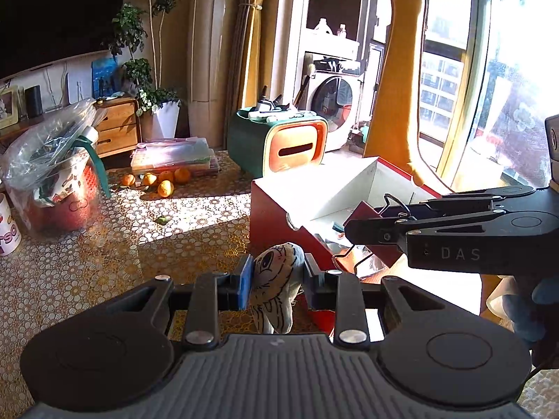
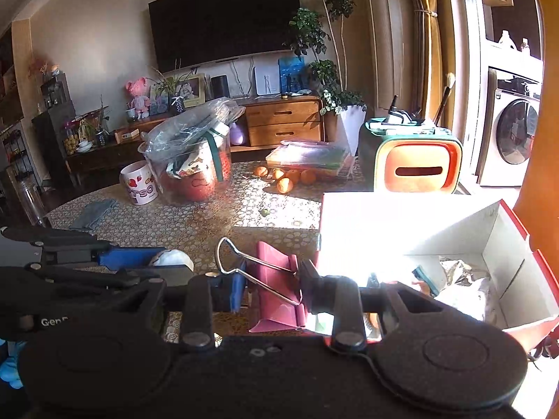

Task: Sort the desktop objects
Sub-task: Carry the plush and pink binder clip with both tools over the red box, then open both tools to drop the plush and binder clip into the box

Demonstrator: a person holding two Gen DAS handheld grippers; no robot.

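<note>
- Desktop clutter was what I was sorting, and I had one piece in each gripper: a grey-and-white soft plush toy with a printed eye (image 1: 276, 272) in my left gripper (image 1: 277, 279), low in the centre of the left wrist view, and a dark red metal binder clip with silver wire handles (image 2: 276, 279) in my right gripper (image 2: 270, 288), low in the centre of the right wrist view.
- Both grippers were clamped on their loads, the left squeezing the plush between its blue pads, the right closed tight across the clip's body.
- The open red cardboard box with a white inside (image 2: 503, 244) sat to the right in both views on the patterned yellow tablecloth (image 1: 104, 244), with some things already in it; I judged it the place for both pieces.
- Risk: the two grippers were close together near the box's left wall, so they could knock each other or the rim and tip the light box.
- Risk: the clip was pinched at a slant with a wire handle sticking up to the left, so it could twist or snag on the wall.
- Risk: the plush hung limp below the pads and might drag on the box edge.
- Glare washed out part of the box.
</note>
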